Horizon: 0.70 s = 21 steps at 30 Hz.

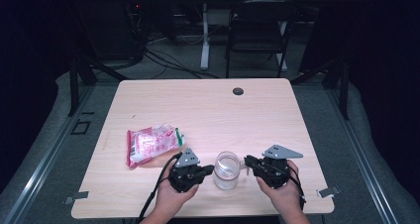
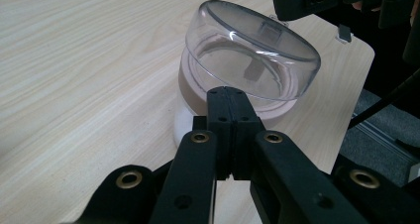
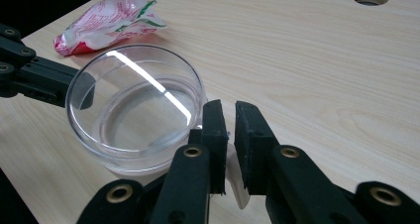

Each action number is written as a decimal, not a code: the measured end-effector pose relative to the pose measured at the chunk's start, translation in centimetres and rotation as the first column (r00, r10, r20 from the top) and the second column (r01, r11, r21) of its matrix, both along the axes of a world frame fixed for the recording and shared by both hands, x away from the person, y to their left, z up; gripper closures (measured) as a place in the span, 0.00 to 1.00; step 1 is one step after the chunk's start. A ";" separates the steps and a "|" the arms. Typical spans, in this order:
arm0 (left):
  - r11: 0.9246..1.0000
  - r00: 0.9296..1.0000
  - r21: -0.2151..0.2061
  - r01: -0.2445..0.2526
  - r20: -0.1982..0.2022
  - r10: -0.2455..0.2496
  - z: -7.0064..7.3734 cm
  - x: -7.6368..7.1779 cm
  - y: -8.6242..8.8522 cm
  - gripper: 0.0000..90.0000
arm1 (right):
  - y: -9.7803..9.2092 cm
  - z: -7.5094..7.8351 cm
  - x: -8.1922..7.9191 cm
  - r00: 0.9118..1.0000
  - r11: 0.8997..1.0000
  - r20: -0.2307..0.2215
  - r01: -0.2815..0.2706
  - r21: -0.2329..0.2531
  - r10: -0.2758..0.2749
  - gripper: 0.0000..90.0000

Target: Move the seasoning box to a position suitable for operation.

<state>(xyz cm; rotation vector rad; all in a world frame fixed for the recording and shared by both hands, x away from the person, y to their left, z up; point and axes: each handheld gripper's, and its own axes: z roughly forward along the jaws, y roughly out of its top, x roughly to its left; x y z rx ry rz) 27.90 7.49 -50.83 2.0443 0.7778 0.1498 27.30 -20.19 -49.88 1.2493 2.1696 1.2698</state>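
Observation:
A clear glass mug stands upright near the table's front edge, between my two grippers. My left gripper is shut, and its closed tips rest against the mug's near wall with nothing between them. On the other side, my right gripper is closed on the mug's pale handle, which shows between its narrow-set jaws. The mug looks empty. The left gripper's jaws reach the mug's far side in the right gripper view.
A red, white and green snack bag lies flat on the table's left half, also seen beyond the mug. A round cable hole sits near the far edge. A black chair stands behind the table.

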 end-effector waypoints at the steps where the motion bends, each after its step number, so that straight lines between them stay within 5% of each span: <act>1: 1.000 1.000 0.000 0.000 0.000 0.000 0.0 0.0 0.0 1.00 | 0.0 0.0 0.0 1.000 1.000 -0.001 -0.003 0.002 0.003 0.92; 21: 1.000 1.000 0.007 0.010 -0.008 -0.010 -0.2 0.0 -0.1 1.00 | -0.1 -0.1 0.0 1.000 1.000 0.003 -0.001 0.015 0.001 0.93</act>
